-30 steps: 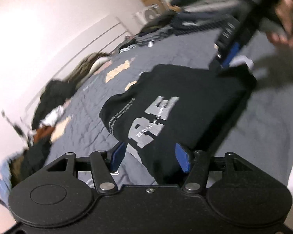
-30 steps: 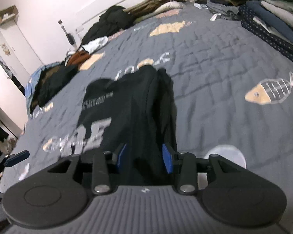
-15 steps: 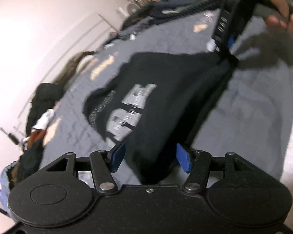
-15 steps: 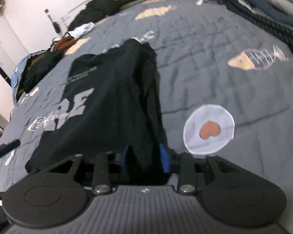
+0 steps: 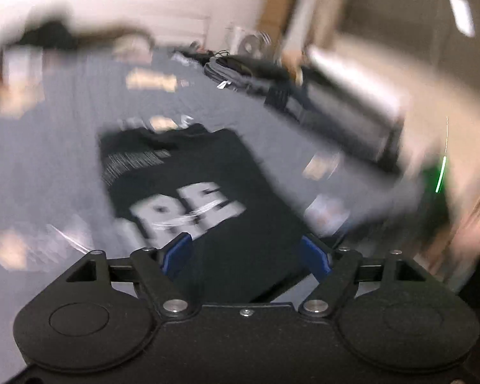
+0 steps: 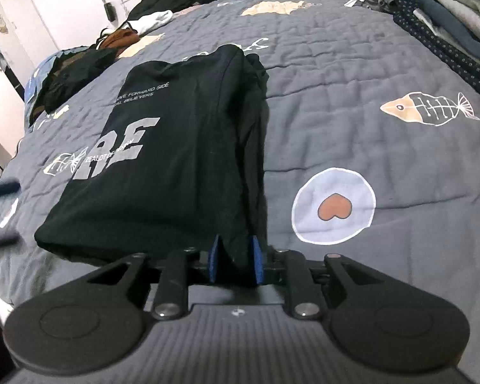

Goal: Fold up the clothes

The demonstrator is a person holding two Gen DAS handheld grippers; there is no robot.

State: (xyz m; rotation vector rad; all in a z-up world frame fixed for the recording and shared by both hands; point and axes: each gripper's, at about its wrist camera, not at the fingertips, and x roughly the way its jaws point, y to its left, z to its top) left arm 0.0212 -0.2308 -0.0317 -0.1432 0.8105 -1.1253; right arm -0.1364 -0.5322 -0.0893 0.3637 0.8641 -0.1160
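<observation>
Across the grey quilt (image 6: 352,73), printed with a fish at 3 o'clock and a heart disc at 4, the folded black T-shirt (image 6: 176,147) lies flat mid-bed, grey lettering up, with loose clothes heaped at 10–11 o'clock and a folded stack (image 6: 457,22) at 1–2. Right gripper (image 6: 235,257) at 6 o'clock has its blue pads pinched narrow on the shirt's near right fold, fabric bunched between them. Left gripper (image 5: 244,256), in a heavily blurred view, has jaws wide and opening, shirt (image 5: 204,192) behind the gap, pads not pressing it.
</observation>
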